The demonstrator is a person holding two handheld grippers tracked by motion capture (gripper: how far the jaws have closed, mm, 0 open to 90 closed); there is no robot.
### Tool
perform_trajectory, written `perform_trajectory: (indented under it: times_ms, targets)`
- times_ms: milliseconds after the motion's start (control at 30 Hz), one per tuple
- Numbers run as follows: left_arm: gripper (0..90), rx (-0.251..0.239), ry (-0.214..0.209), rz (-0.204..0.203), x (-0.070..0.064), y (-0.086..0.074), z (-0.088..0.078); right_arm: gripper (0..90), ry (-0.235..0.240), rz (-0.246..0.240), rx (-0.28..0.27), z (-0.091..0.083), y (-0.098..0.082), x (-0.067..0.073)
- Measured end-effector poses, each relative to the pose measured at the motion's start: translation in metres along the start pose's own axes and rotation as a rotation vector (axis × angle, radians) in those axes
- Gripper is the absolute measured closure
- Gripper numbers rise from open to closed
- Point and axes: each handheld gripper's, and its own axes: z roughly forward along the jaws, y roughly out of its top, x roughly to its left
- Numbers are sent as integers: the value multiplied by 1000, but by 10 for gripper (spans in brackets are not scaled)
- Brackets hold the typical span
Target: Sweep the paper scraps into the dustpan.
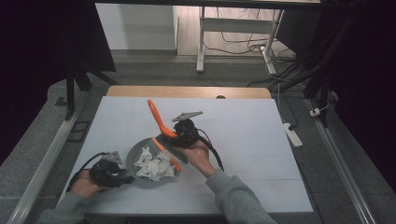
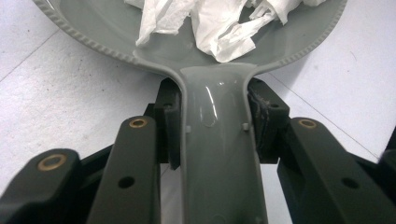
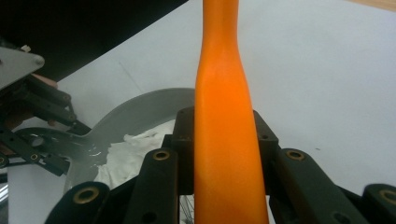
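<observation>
Nearest me, grey sleeves (image 1: 233,196) come in from the bottom edge over a white table cover (image 1: 261,154); past its far side runs a wooden table edge (image 1: 187,91), then grey floor, a white desk frame (image 1: 201,42) and loose cables (image 1: 243,44) — black curtains close both sides. I see my left gripper (image 1: 122,177) clamped on the handle of the grey pan (image 2: 205,56), which sits on the cover with torn white paper (image 1: 154,165) in it. My right gripper (image 1: 180,135) is clamped on the orange spatula handle (image 3: 223,121) — its serrated head (image 1: 169,153) slants over the pan's far rim, the handle rising away. A power strip (image 1: 293,134) lies right.
</observation>
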Motion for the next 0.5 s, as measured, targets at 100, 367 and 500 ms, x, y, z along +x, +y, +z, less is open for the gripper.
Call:
perform_trajectory:
  times_ms: [100,367,500]
  targets:
    - [612,0,0,0,0,0,0,703,-10,7,-15,-6,-1,-6]
    - [613,1,-1,0,0,0,0,703,-109,32,33,2,-14,-30]
    - [612,4,0,5,0,0,1,703,-126,52,101,22,-26,-35]
